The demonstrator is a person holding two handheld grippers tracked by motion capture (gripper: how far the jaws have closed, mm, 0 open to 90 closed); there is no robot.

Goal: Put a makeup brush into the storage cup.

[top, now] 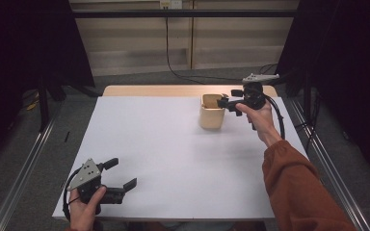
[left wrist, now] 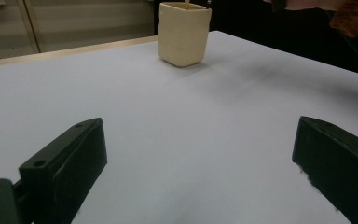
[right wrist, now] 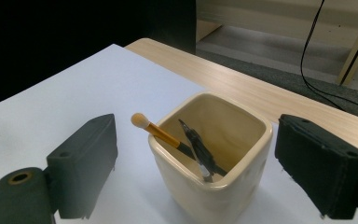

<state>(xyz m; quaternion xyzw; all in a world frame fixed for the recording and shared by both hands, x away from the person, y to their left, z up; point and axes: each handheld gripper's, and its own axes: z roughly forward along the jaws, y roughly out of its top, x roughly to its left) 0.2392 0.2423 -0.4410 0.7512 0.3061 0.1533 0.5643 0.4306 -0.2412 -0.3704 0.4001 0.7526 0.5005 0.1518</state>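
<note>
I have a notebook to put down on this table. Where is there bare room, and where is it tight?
Most of the white tabletop is bare: the whole stretch between the left gripper at the near left corner and the cream cup at the far right. It is crowded only around the cup, where the right gripper hovers open beside the rim.

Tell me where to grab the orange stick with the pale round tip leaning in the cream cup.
Grip the orange stick with the pale round tip just below that tip, coming from above. That end juts over the rim of the cream square ceramic cup; its lower end sits inside beside a dark pen.
</note>
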